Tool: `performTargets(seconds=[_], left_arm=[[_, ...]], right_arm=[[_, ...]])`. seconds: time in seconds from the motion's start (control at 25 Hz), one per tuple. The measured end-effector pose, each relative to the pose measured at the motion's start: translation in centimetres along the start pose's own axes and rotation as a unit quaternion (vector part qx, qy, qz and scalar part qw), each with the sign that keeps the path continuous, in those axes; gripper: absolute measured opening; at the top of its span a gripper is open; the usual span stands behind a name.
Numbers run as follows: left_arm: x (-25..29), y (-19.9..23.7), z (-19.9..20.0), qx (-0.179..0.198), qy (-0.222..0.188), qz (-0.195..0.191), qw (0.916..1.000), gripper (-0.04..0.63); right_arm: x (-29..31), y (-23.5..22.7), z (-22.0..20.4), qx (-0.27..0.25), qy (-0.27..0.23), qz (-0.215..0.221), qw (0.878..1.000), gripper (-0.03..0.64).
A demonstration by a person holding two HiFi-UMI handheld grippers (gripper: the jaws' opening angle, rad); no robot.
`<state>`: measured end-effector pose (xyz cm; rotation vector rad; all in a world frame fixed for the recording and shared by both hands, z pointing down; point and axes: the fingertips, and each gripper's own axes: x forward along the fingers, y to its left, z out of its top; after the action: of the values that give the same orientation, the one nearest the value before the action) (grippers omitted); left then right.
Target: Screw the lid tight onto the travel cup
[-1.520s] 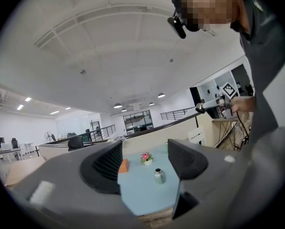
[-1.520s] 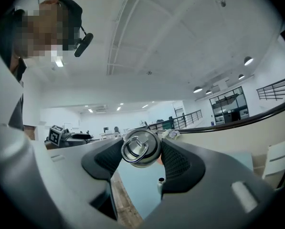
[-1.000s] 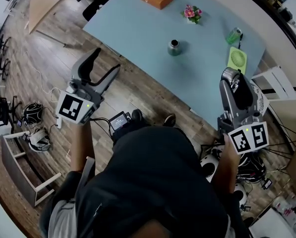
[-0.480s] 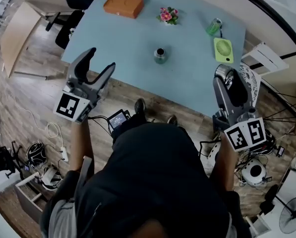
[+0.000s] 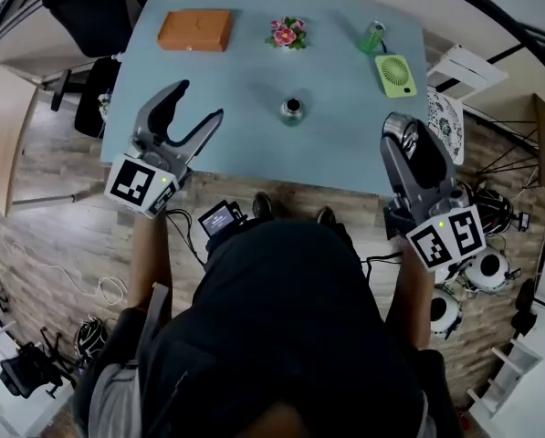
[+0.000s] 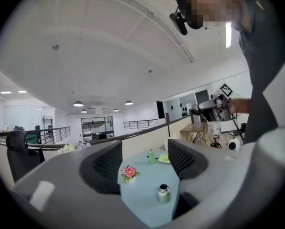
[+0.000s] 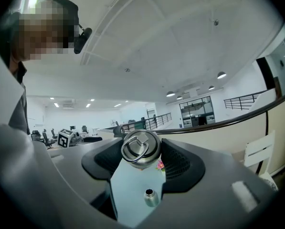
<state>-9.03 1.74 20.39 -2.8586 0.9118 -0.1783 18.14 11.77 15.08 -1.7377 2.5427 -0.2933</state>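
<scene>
Right gripper point(image 7: 141, 155) is clamped on the ring-top lid point(image 7: 141, 148). Left gripper point(image 6: 145, 160) is open and empty, so the travel cup point(image 5: 293, 109) stands unheld on the table point(image 5: 235, 71), well apart from both. Risk: the cup spins or tips under lid torque, and a tilted lid would cross-thread.

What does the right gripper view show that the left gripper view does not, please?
Only the right gripper view: the ring-topped lid clamped in the right hand-held gripper. Only the left gripper view: the green bottle and green fan, between the open jaws of the left hand-held gripper. Both: the open travel cup standing on the blue table.
</scene>
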Motion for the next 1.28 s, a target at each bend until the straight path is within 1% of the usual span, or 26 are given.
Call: performTargets(seconds=[0.16, 0.28, 0.44, 0.64, 0.8, 1.0, 1.28], left_arm=[[0.7, 0.9, -1.0, -0.004, -0.004, -0.033, 0.9994, 0.35], [1.6, 1.0, -2.2, -0.013, -0.003, -0.054, 0.9985, 0.351], [2.8, 0.9, -3.7, -0.03, -0.003, -0.071, 0.997, 0.351], [3.6, 0.5, -4.8, -0.036, 0.004, -0.084, 0.9958, 0.351], [4.3, 0.4, -6.0, -0.035, 0.013, -0.092, 0.9951, 0.351], [5.2, 0.2, -7.5, -0.047, 0.024, -0.098, 0.9938, 0.351], [7.9, -0.5, -10.8, -0.047, 0.047, -0.111, 0.9916, 0.36]], right_arm=[[0.4, 1.6, -0.5, 0.007, 0.006, -0.017, 1.0, 0.252], [0.7, 2.2, -1.1, 0.017, 0.017, -0.021, 0.999, 0.252], [1.5, 2.2, -2.1, 0.025, 0.03, -0.025, 0.999, 0.252], [2.7, 1.9, -3.0, 0.032, 0.042, -0.024, 0.998, 0.252], [4.5, 1.4, -3.8, 0.034, 0.052, -0.013, 0.998, 0.252], [7.1, 1.1, -4.7, 0.035, 0.071, 0.009, 0.997, 0.252], [11.0, -0.7, -6.8, 0.03, 0.104, 0.044, 0.993, 0.252]])
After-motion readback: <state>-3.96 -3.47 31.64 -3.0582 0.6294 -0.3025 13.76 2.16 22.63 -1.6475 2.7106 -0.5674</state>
